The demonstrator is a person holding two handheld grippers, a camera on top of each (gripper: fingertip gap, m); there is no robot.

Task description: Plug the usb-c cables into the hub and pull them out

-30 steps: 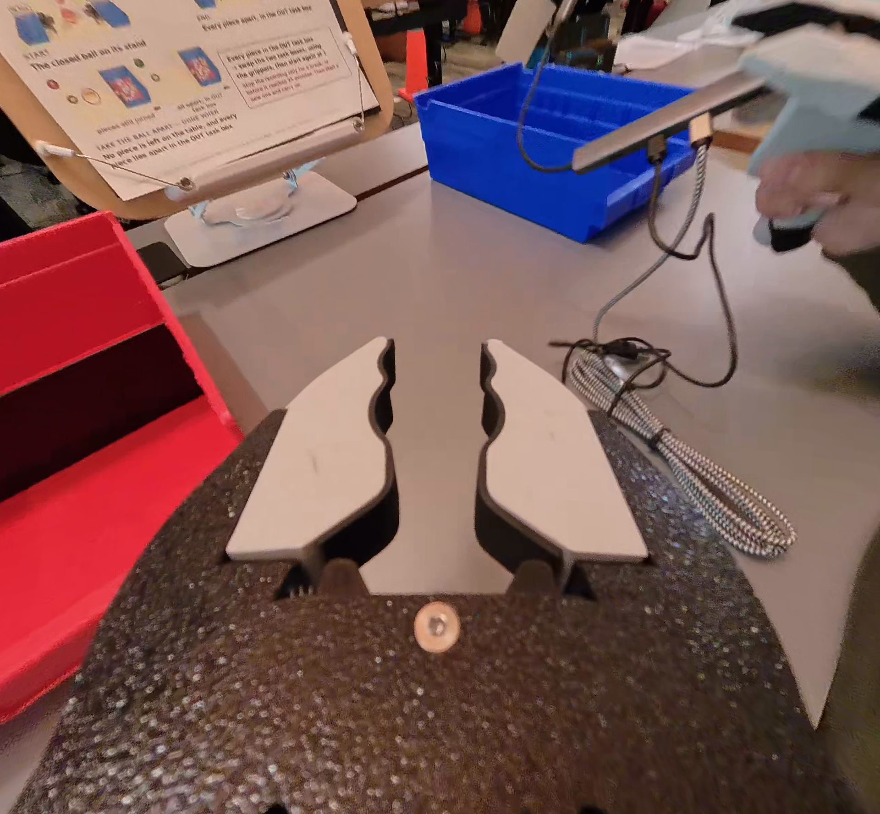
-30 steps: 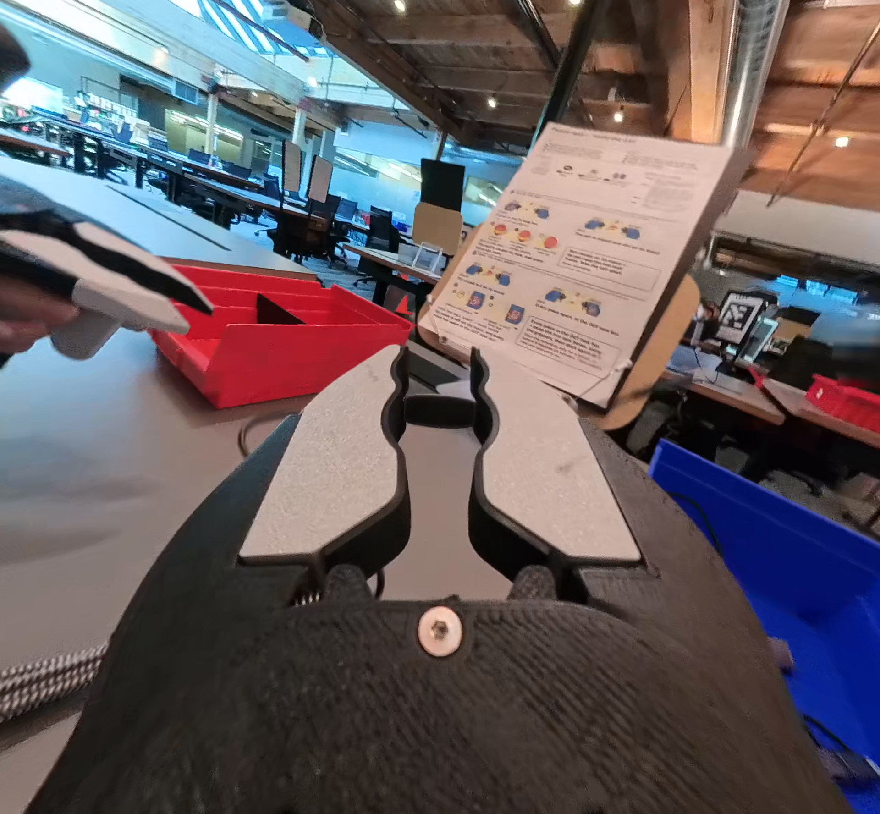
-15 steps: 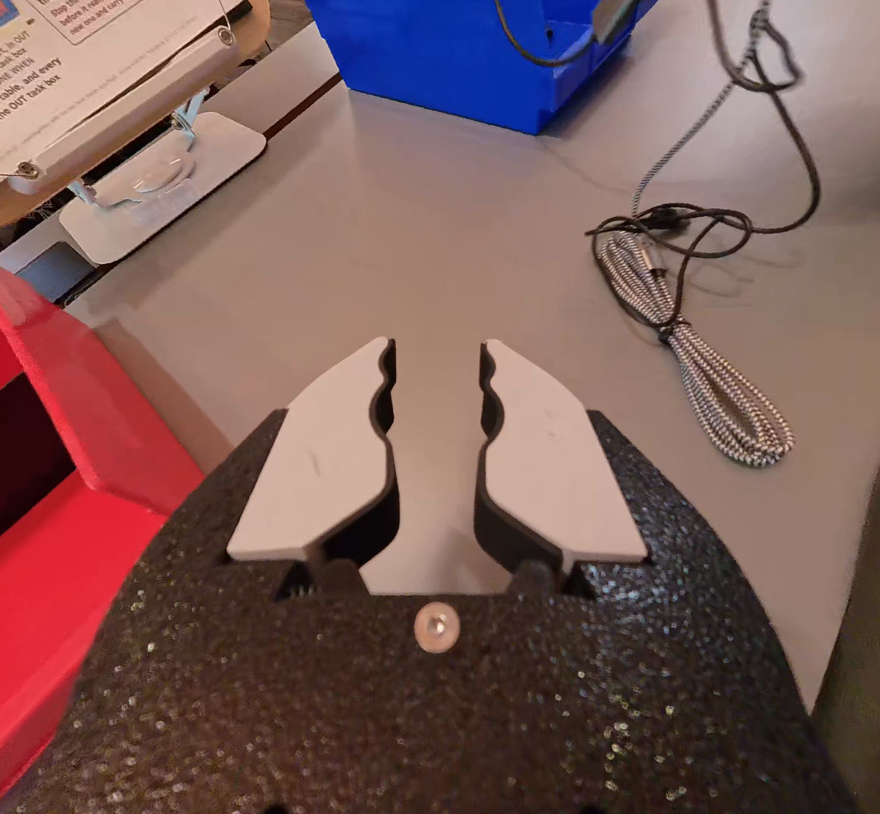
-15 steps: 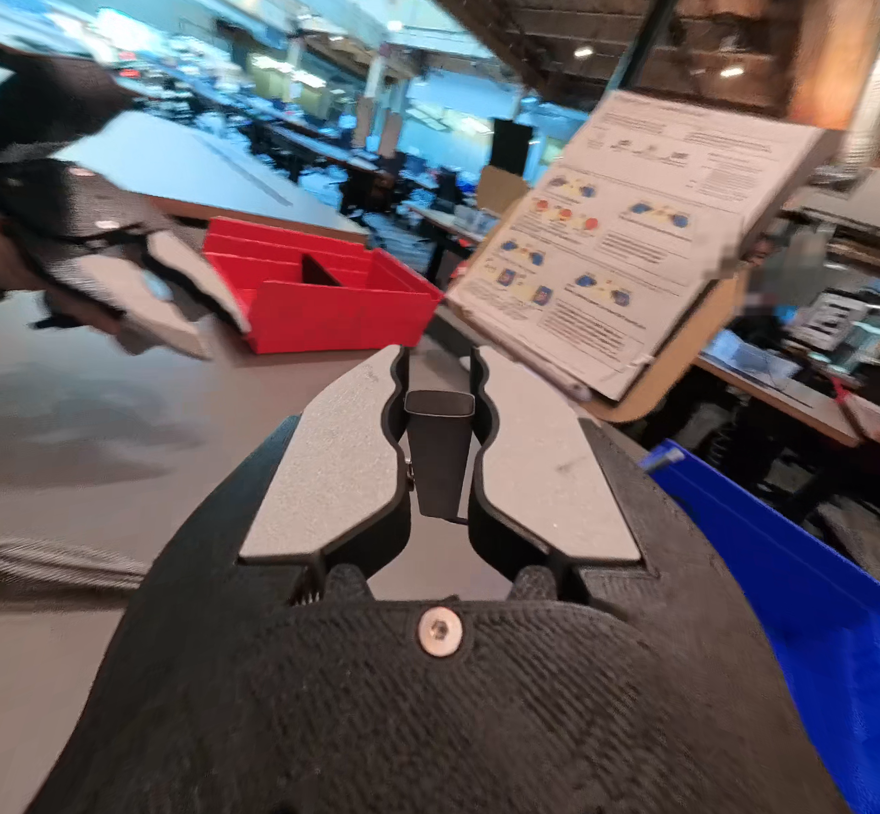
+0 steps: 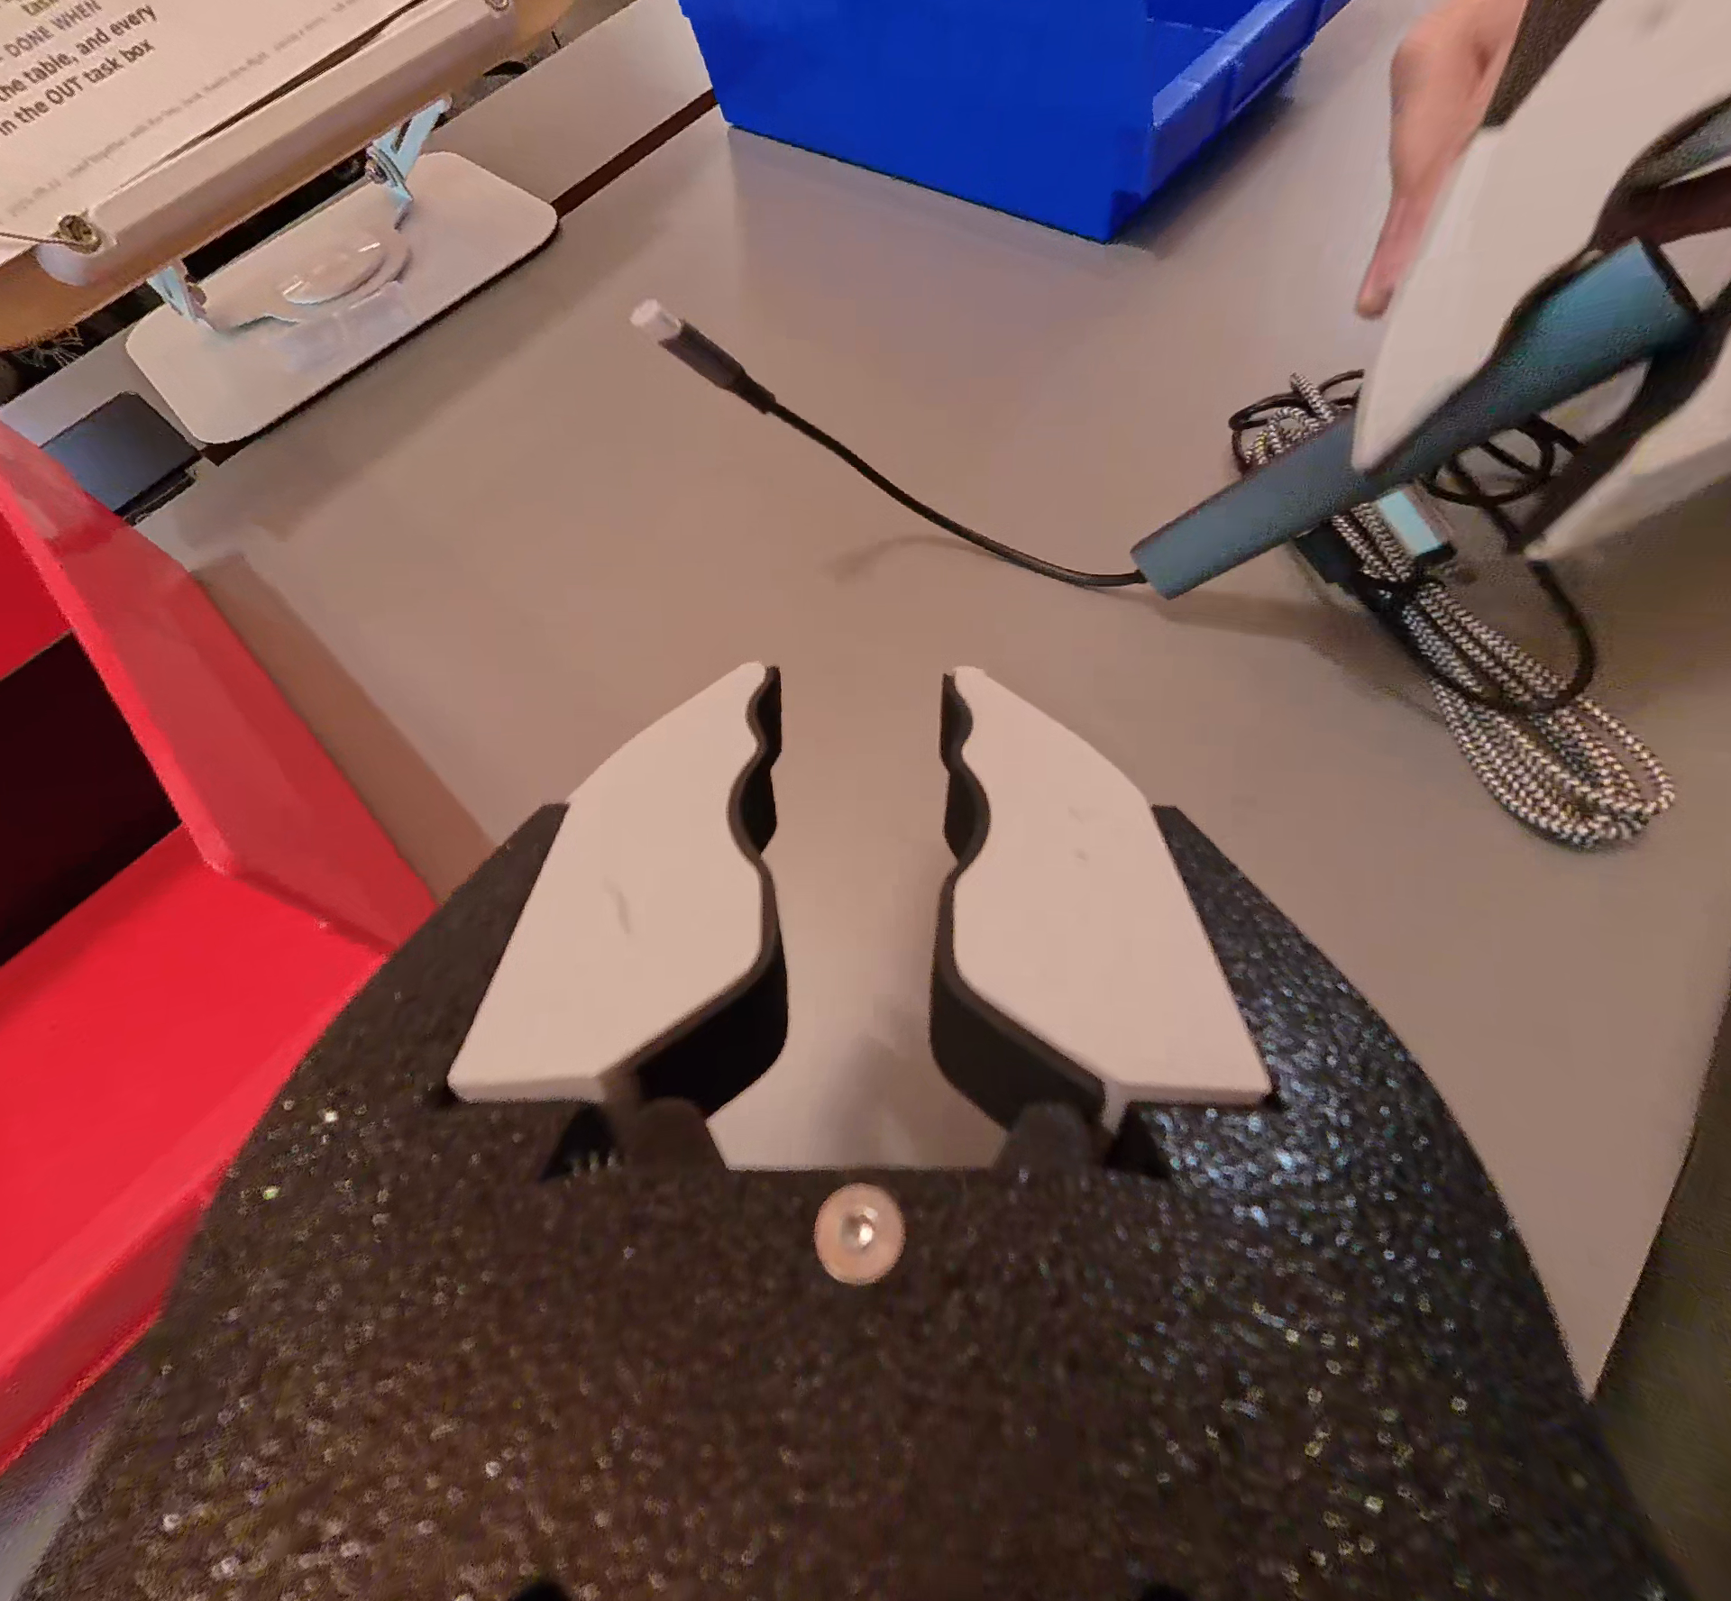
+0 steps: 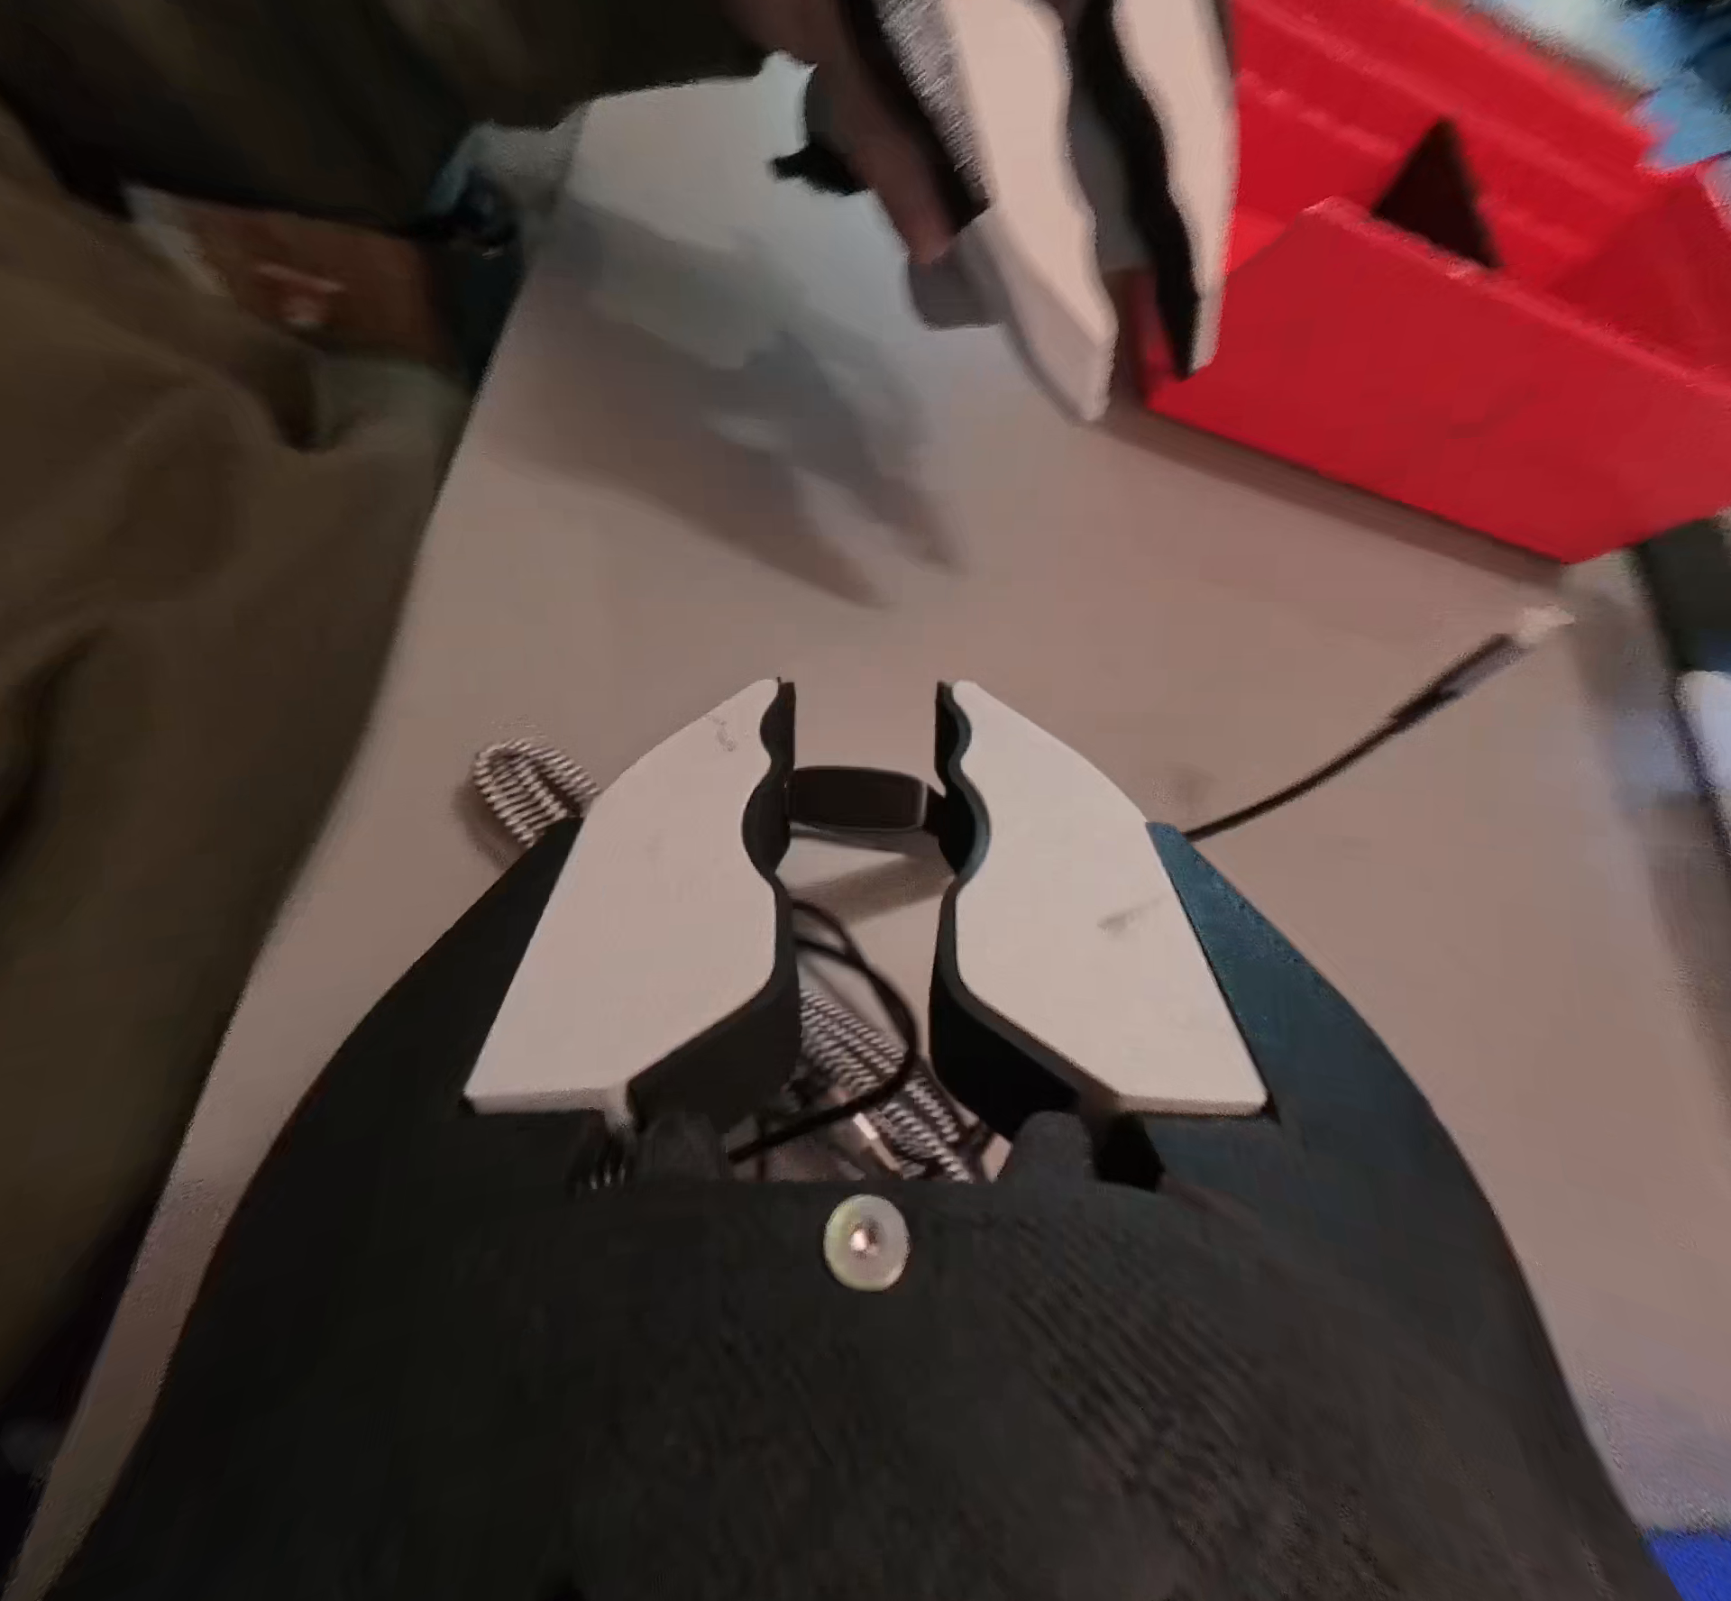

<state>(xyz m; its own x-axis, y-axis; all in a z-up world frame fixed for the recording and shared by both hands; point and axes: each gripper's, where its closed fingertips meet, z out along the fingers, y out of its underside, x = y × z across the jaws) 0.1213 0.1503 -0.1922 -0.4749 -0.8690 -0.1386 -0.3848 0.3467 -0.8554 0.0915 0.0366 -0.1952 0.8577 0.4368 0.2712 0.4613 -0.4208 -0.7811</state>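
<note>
My right gripper (image 6: 862, 694) is shut on the grey usb-c hub (image 6: 857, 797), gripping it across its width. In the left wrist view the hub (image 5: 1311, 488) slants down to the table at the right, held by the right gripper (image 5: 1536, 338). The hub's own thin black lead (image 5: 937, 507) lies on the table and ends in a plug (image 5: 656, 318). A braided cable coil (image 5: 1536, 741) and a black cable (image 5: 1574, 648) lie under the hub; a silvery plug (image 5: 1414, 526) sits at the hub's underside. My left gripper (image 5: 862, 685) is open and empty above the table.
A blue bin (image 5: 983, 29) stands at the back. A red bin (image 5: 112, 947) is at the left, also seen in the right wrist view (image 6: 1405, 395). An instruction board on a stand (image 5: 281, 57) is at the back left. A person's clothing (image 6: 187, 432) borders the table's near edge.
The right gripper has brought the hub down from above the blue bin to the table by the cable coil. The hub's lead now lies on the table. My left gripper stayed open.
</note>
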